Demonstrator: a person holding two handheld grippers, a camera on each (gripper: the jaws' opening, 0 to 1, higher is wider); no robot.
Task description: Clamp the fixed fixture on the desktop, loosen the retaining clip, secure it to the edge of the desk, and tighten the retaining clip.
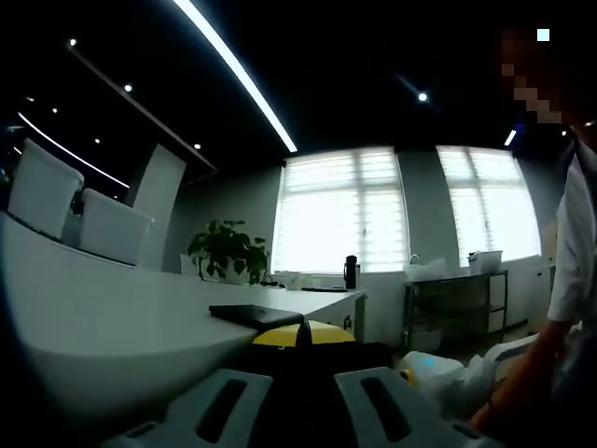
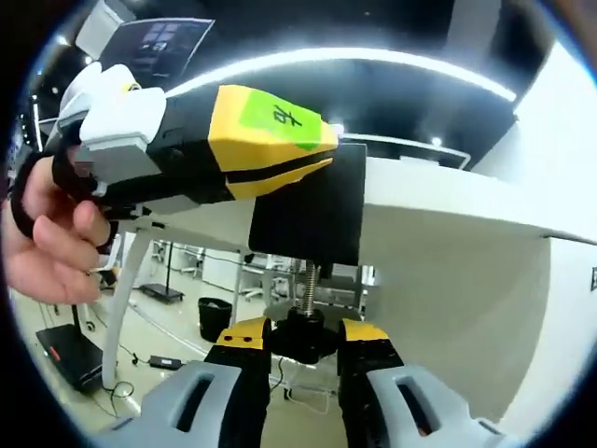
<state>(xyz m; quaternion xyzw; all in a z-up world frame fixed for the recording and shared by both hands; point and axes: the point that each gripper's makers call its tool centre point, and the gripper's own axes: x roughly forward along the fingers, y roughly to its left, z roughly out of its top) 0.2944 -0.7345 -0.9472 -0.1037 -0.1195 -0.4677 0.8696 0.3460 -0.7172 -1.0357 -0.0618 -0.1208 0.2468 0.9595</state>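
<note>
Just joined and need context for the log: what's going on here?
A person is fitting a black clamp bracket onto the edge of the white desk. The left claw, yellow and black with a hand on its handle, grips the bracket's plate at desk level. From below, the right claw sits around the black knob on the threaded screw, apparently to turn it. Whether the clamp is tight yet can't be told.

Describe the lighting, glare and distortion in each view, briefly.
Left gripper view: dim room, two windows blown out white, ceiling light strip glaring, desk edge bowed by the fisheye. Right gripper view: brighter, desk underside pale and curved, black clamp plate backlit, left gripper close and sharp, floor clutter soft.
</note>
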